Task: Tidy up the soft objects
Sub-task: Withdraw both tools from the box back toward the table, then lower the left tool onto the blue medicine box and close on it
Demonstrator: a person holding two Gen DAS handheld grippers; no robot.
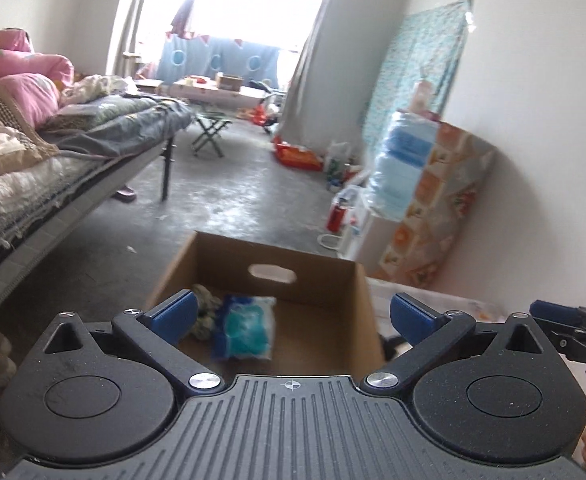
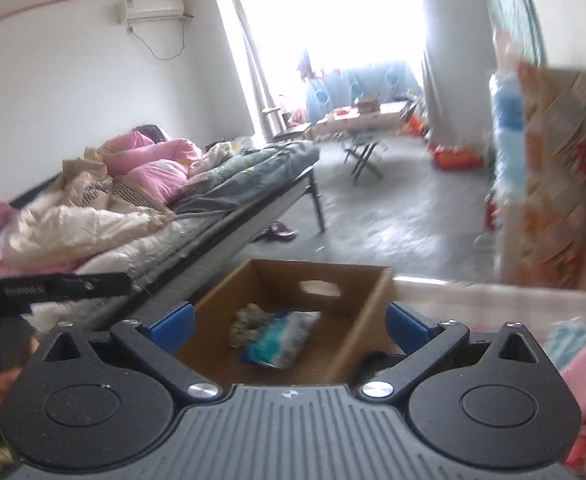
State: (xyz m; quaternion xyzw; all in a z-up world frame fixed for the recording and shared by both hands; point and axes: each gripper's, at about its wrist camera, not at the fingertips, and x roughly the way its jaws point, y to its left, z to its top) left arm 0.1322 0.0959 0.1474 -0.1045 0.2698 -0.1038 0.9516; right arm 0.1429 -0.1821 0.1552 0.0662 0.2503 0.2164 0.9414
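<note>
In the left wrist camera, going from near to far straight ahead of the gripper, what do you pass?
Tissue pack in the cardboard box → bare concrete floor → folding stool → low table with boxes → bright window.

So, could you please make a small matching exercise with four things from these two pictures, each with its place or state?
Things:
1. blue packet
2. cardboard box
3. left hand-held gripper
4. pink quilt

Places or states:
A. on the bed
B. open, holding nothing
C. inside the box
D. open on top, with a handle hole in its wall

Pairs: 1-C, 2-D, 3-B, 4-A
</note>
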